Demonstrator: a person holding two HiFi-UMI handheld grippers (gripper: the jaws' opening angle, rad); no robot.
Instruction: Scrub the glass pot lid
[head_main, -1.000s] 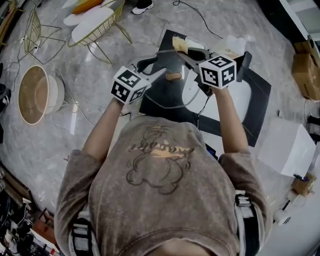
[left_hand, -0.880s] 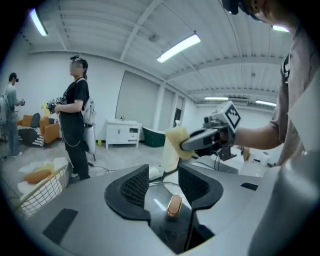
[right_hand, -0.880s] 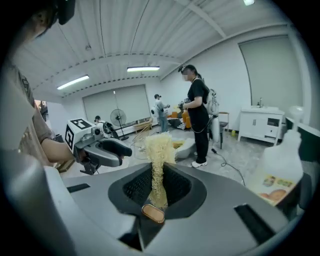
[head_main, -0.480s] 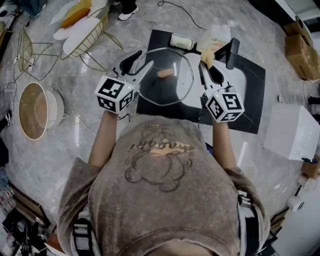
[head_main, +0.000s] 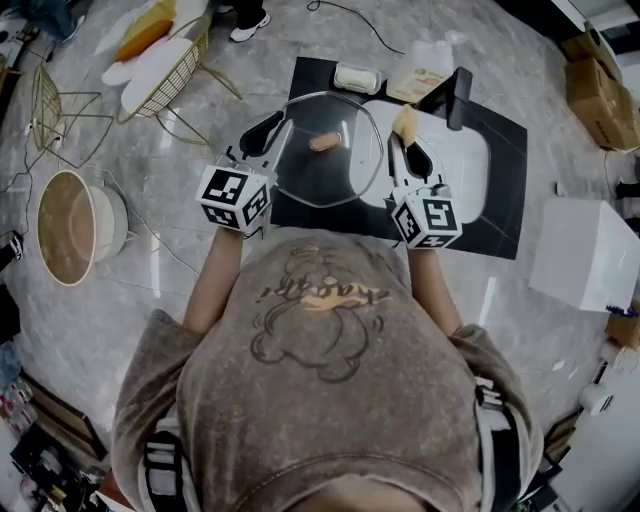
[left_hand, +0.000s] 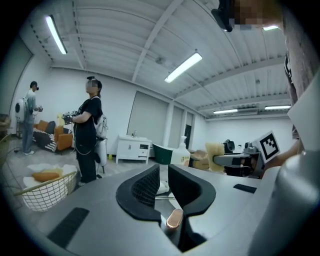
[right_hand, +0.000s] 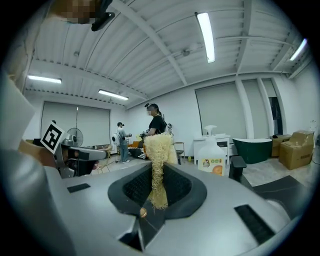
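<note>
Black ribbed pads of the left gripper (left_hand: 163, 173) have just been closing, and now they stand narrow, pinched on the thin metal rim of the round glass pot lid (head_main: 335, 180), at its left edge. I think the grip is at the rim because this leaves the whole glass face free for scrubbing. The lid with its small brown knob (head_main: 325, 141) sits between the two grippers, above the black rectangular mat (head_main: 312, 80), and it seems lifted and a little tilted, though I cannot tell if its far edge rests on something. The right gripper (right_hand: 159, 176) is clamped on a yellow fibrous scrubbing pad (right_hand: 158, 149), which stands up out of the jaws, so its loose end can reach the glass first. This pad is just beside the right edge of the lid and not on it yet. Under it lies a white rounded tray (head_main: 460, 165), probably placed there to catch drops. The pale plastic soap bottle (head_main: 425, 68) stands at the far edge of the mat, well apart from both grippers.
</note>
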